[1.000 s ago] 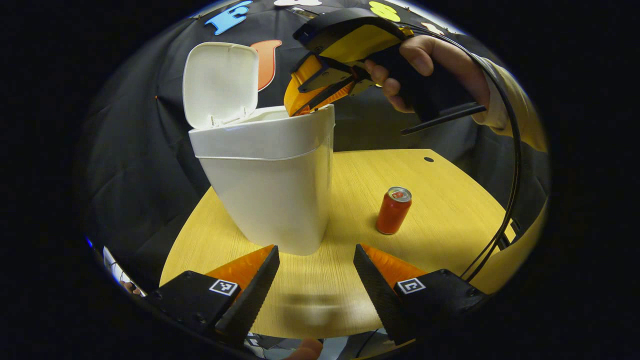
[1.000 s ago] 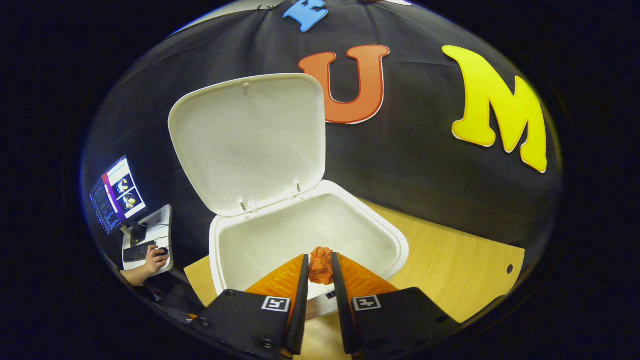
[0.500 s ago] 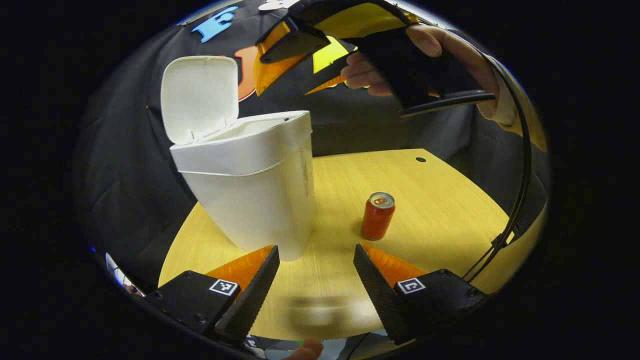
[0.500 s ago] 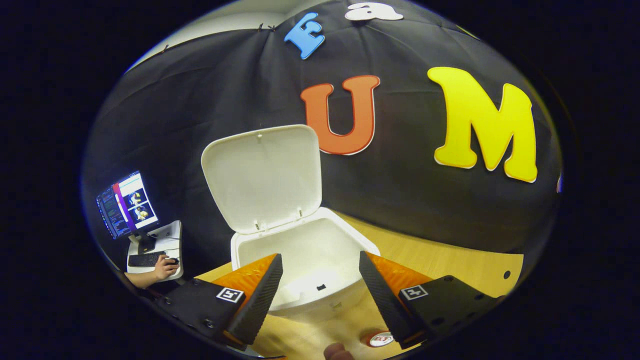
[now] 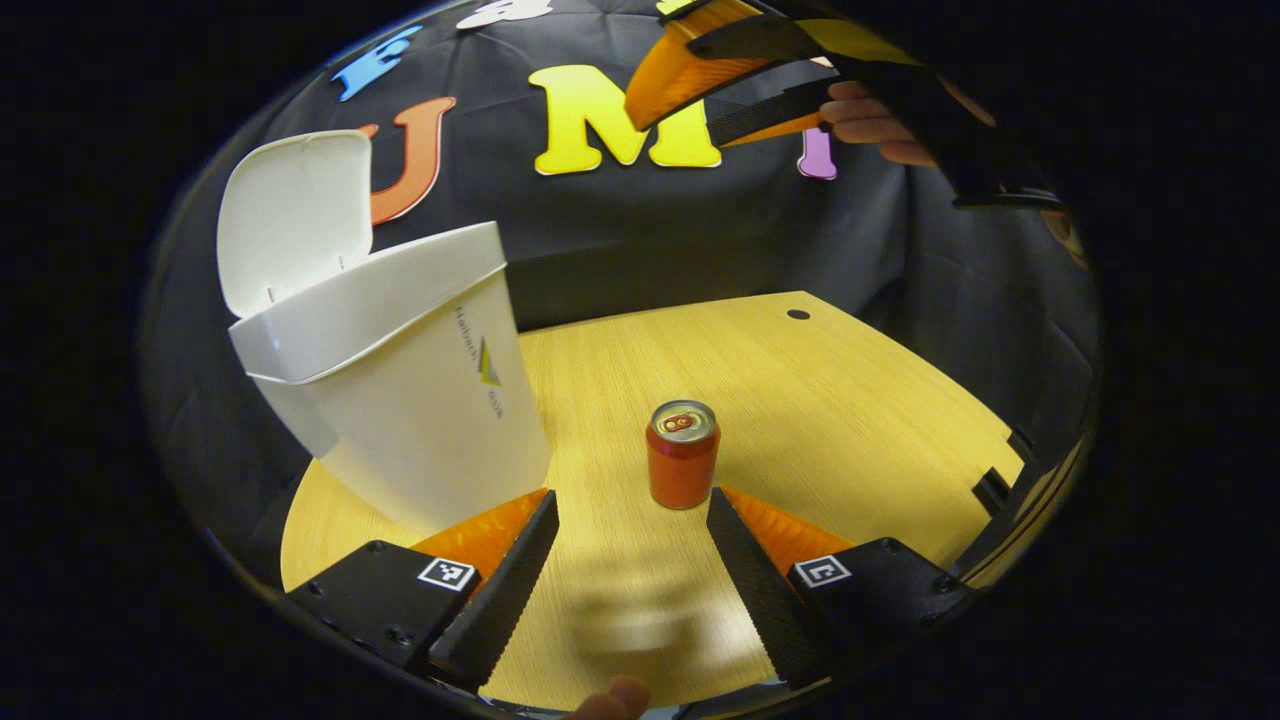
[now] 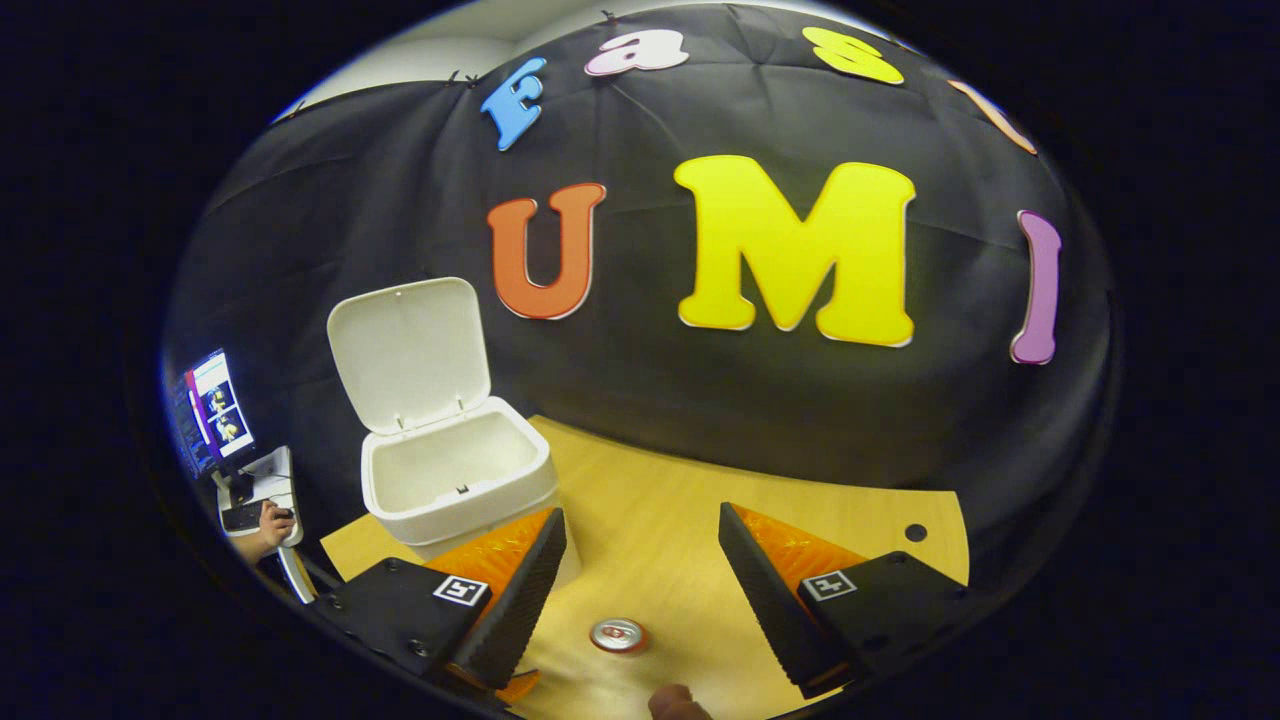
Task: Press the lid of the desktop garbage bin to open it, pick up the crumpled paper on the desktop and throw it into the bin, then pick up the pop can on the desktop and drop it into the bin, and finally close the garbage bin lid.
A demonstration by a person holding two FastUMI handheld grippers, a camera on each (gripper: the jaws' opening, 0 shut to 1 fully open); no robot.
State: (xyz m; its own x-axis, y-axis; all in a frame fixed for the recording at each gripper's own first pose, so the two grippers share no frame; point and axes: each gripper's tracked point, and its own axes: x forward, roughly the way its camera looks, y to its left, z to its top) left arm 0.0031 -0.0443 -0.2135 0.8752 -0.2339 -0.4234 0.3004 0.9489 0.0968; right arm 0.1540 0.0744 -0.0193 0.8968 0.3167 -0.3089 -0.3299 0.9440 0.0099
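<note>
The white bin [image 5: 400, 400] stands at the table's left with its lid [image 5: 290, 215] tipped up and back. A red pop can [image 5: 682, 455] stands upright to the bin's right, just ahead of my left gripper [image 5: 632, 510], which is open and empty. High above the table, a hand [image 5: 880, 120] holds my right gripper [image 5: 670, 120]. In the right gripper view the bin [image 6: 455, 480] sits lower left with its lid [image 6: 410, 350] raised. The can's top [image 6: 617, 634] lies below my right gripper [image 6: 640, 530], which is open with nothing between its fingers.
The wooden table [image 5: 850, 400] has bare room right of the can, and a small hole [image 5: 798, 314] near its far edge. Black cloth forms the back wall. Beyond the table's left, a monitor [image 6: 210, 410] stands on a stand, with a person's hand [image 6: 265, 525] beside it.
My right gripper opened over the bin, letting go of the orange crumpled paper, then rose and drew back to the right. My left gripper swung right, bringing the can between its fingers' line.
</note>
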